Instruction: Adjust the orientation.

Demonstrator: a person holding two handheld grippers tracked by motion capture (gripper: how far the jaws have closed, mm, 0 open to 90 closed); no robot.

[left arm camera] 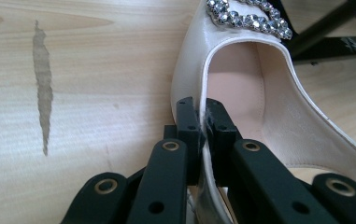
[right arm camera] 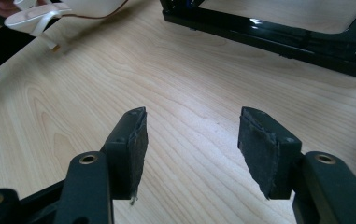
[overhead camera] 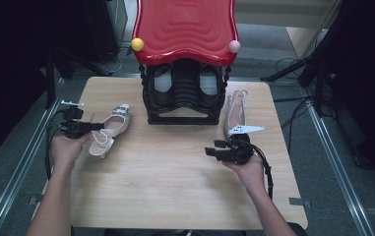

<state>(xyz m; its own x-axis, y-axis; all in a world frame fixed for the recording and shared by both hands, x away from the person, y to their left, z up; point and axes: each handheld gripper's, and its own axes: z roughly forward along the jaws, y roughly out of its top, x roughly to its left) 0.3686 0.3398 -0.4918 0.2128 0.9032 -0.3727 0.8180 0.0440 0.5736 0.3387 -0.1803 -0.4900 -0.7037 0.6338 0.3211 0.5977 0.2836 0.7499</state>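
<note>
The left gripper [left arm camera: 202,122] pinches the side wall of a cream heeled shoe [overhead camera: 109,129] at the worktop's [overhead camera: 175,172] left. The right gripper [right arm camera: 192,149] hangs open above bare wood, near a second shoe [overhead camera: 235,110] beside the black rack [overhead camera: 185,93].

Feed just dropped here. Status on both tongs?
Left tongs shut on cream patent shoe with rhinestone buckle. Right tongs open over pale wooden table. Nothing blocking.

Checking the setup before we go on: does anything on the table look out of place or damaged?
One oddity: the tabletop has a long dull streak, like a scuff or stain. The left gripper grips the shoe's rim; the right gripper is open.
</note>
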